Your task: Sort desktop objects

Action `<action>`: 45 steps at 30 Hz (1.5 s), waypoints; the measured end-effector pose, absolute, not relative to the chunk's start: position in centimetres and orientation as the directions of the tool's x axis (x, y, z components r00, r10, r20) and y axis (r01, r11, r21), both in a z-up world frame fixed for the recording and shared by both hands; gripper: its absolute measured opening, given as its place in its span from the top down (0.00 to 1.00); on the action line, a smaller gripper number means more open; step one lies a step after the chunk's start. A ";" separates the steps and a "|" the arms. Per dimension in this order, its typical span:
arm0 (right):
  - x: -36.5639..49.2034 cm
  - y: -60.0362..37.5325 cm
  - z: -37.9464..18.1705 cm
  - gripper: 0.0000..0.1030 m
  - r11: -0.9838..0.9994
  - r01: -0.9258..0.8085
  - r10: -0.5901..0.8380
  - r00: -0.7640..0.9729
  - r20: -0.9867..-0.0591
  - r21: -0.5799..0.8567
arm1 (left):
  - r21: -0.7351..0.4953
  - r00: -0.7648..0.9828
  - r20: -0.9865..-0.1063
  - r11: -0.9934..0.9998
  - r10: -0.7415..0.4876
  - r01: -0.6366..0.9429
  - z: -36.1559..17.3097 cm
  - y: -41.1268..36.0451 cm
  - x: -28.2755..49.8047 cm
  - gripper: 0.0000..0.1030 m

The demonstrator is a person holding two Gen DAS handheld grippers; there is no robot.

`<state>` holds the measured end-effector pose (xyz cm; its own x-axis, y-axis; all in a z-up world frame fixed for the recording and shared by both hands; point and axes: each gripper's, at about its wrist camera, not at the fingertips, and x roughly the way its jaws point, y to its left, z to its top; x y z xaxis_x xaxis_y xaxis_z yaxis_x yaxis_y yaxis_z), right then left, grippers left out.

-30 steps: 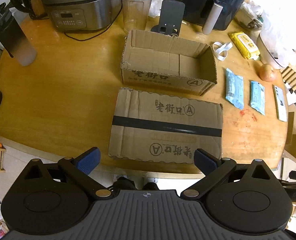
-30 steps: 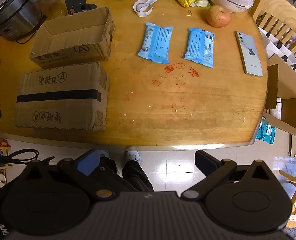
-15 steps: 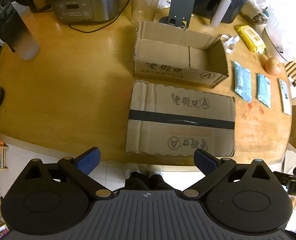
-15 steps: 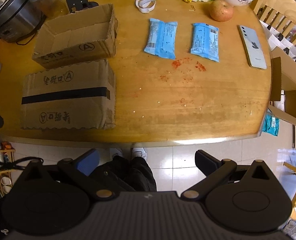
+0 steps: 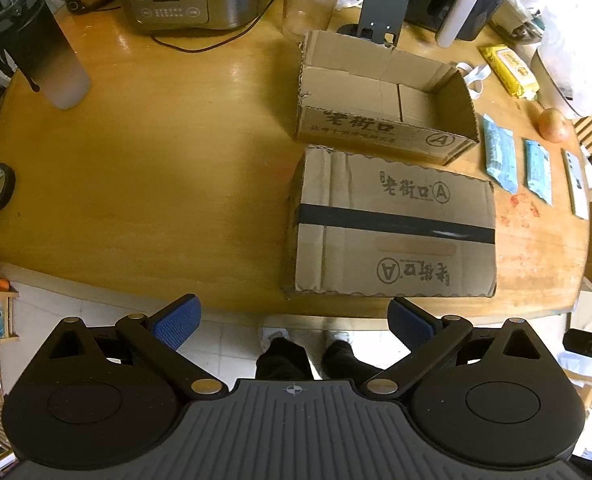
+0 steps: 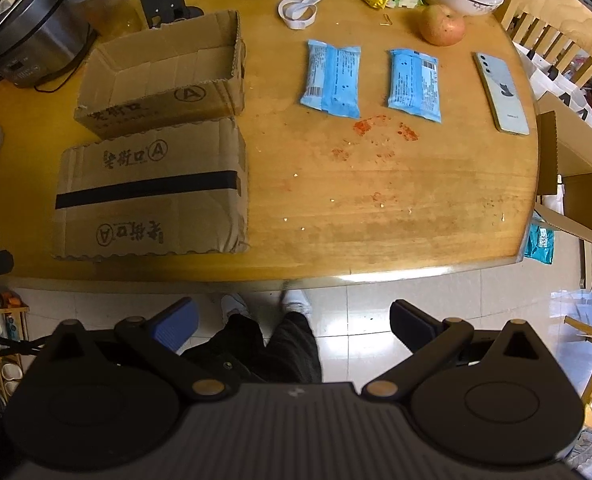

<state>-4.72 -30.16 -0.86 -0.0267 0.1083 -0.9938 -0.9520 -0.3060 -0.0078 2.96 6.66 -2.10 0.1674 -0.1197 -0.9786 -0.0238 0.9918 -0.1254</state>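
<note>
Before the bench [image 6: 415, 208], my left gripper [image 5: 294, 322] and right gripper [image 6: 292, 320] hang with jaws wide open, empty. Two blue packets [image 6: 331, 78] lie beside the open carton [image 6: 164, 76].

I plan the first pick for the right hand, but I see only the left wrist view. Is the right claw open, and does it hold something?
Observer: The right claw is open and holds nothing. It hangs off the near edge of the table, above the floor.
Operator: How does the phone lie?
Observer: The phone lies flat with its back up and its camera lenses showing, near the table's right edge.
Operator: Is anything off the table on that side?
Observer: Yes. A teal packet shows just below the table's right edge, under a flap of an open cardboard box. What it rests on, I cannot tell.
</note>
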 end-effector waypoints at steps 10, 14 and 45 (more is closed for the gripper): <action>-3.1 -29.2 -1.0 0.00 -0.308 -0.951 0.103 -0.035 -0.994 0.002 | -0.114 0.180 -0.978 0.993 -0.108 -0.024 -1.9 4.4 2.9 0.00; -2.0 -28.7 -1.0 0.00 -0.317 -0.948 0.104 -0.047 -0.993 0.011 | -0.105 0.190 -0.977 0.994 -0.097 -0.032 -1.6 3.0 2.9 0.00; 6.8 -24.3 -1.7 0.00 -0.345 -0.938 0.093 -0.066 -0.993 0.030 | -0.063 0.171 -0.984 0.997 -0.057 -0.034 -1.6 -7.6 2.6 0.00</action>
